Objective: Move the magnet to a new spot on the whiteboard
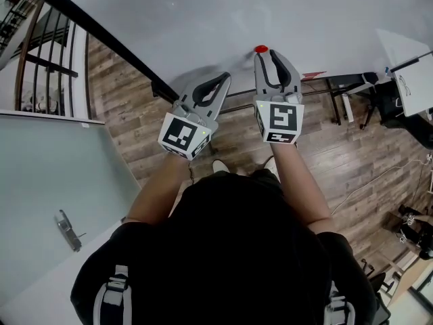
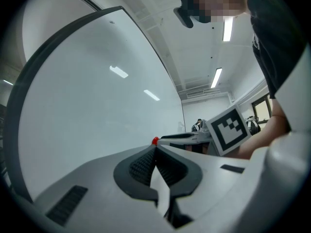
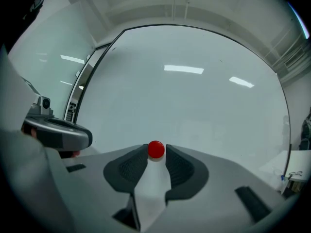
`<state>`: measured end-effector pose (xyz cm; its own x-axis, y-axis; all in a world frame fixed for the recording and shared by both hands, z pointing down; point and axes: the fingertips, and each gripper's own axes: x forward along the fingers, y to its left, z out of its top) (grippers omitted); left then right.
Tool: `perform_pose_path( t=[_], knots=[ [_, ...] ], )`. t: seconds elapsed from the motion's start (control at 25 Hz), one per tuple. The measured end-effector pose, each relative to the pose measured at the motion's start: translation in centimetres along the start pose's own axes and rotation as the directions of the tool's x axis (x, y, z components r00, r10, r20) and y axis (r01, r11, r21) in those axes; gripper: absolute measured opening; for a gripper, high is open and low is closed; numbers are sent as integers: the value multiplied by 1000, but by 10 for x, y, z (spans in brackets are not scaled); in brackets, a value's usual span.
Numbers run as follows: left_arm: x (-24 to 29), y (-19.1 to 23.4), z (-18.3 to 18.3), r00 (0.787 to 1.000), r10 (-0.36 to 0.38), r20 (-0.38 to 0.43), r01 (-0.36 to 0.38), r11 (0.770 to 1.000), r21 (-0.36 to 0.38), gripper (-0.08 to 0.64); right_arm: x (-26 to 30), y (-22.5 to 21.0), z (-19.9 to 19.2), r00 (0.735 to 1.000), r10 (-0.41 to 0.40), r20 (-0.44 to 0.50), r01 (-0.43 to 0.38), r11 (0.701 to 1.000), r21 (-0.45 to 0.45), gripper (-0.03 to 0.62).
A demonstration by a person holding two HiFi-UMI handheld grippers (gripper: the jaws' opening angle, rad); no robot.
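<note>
A small red magnet [image 1: 261, 49] sticks to the whiteboard [image 1: 203, 19], low on its face. My right gripper [image 1: 265, 53] points straight at the board with the magnet [image 3: 155, 149] between its two fingertips; the jaws stand about the magnet's width apart, with narrow slits showing at its sides. My left gripper [image 1: 224, 76] hangs a little to the left, just off the board, tips together and empty. In the left gripper view its shut tips [image 2: 155, 148] line up with the magnet [image 2: 155, 141] and the right gripper [image 2: 194, 139] beyond.
The whiteboard's black frame [image 1: 101, 36] runs diagonally at the left, with a dark railing [image 1: 47, 53] behind it. A glass door with a handle [image 1: 65, 229] is at lower left. A white desk [image 1: 413, 73] and black stands [image 1: 352, 87] are on the right over wooden floor.
</note>
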<state>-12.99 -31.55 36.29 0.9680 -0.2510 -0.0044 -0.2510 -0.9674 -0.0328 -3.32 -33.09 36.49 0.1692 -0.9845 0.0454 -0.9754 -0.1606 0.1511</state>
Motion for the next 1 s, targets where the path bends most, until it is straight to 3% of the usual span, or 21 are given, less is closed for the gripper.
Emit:
perform_pose_path(
  t=[0.4, 1.0],
  knots=[
    [7, 3, -5, 1000, -17, -10, 17, 1000, -2, 4, 9, -3, -4, 999, -42, -3, 42, 998, -43, 141],
    [1, 10, -7, 1000, -16, -10, 16, 999, -32, 3, 15, -3, -2, 996, -86, -6, 86, 994, -69, 124]
  ],
)
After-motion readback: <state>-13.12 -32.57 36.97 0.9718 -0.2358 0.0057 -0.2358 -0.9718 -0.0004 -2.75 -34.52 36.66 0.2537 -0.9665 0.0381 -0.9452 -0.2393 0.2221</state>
